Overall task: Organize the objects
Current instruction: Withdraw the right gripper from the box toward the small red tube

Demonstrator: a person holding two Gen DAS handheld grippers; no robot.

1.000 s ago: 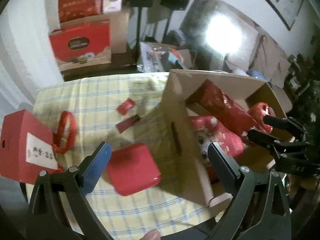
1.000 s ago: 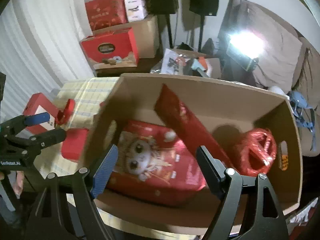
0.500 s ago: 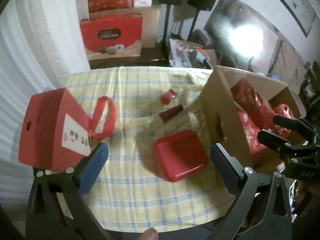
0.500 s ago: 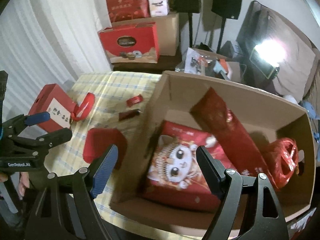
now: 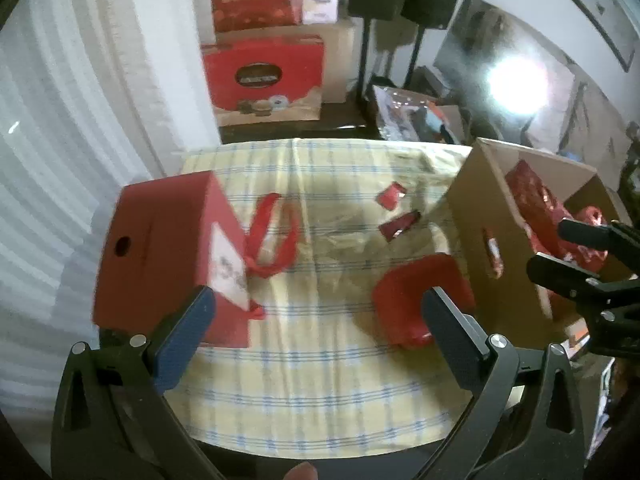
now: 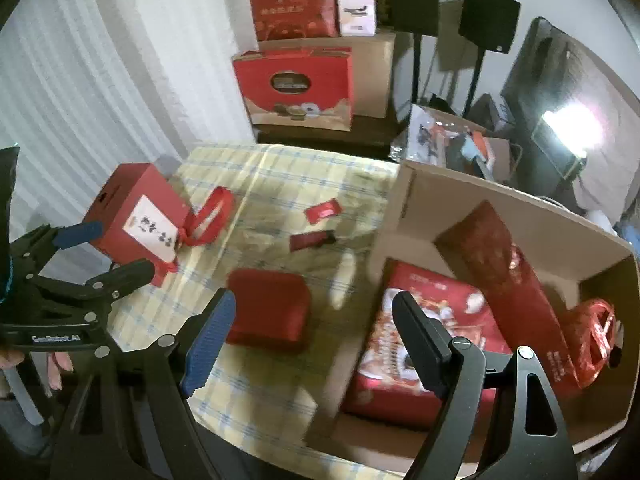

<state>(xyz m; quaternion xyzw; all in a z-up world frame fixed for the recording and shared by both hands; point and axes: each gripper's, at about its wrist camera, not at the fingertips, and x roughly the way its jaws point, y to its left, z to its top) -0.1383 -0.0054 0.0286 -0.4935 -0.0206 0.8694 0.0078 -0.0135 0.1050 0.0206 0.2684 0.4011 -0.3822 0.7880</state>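
A red gift box (image 5: 160, 248) with a white label and a red ribbon handle stands at the table's left. My left gripper (image 5: 318, 304) hangs open and empty above the checked tablecloth (image 5: 320, 380), between that box and a flat red square case (image 5: 416, 292). Two small red packets (image 5: 392, 196) lie farther back. My right gripper (image 6: 313, 300) is open and empty over the red case (image 6: 268, 312) and the left wall of the cardboard box (image 6: 400, 216). Inside the box are a cartoon-printed red pack (image 6: 420, 320), a long red box (image 6: 508, 280) and a red net bag (image 6: 592, 328).
White curtains (image 6: 100, 100) close off the left side. Behind the table, red gift cartons (image 6: 296, 84) are stacked on a low stand, with two black speakers (image 6: 412, 0) on poles and a dark screen with glare (image 6: 572, 128). A fingertip (image 5: 302, 472) shows at the bottom edge.
Both grippers have swept left across the table. The cardboard box has slid toward the right of both views, and the red gift box and the red case have come toward the middle.
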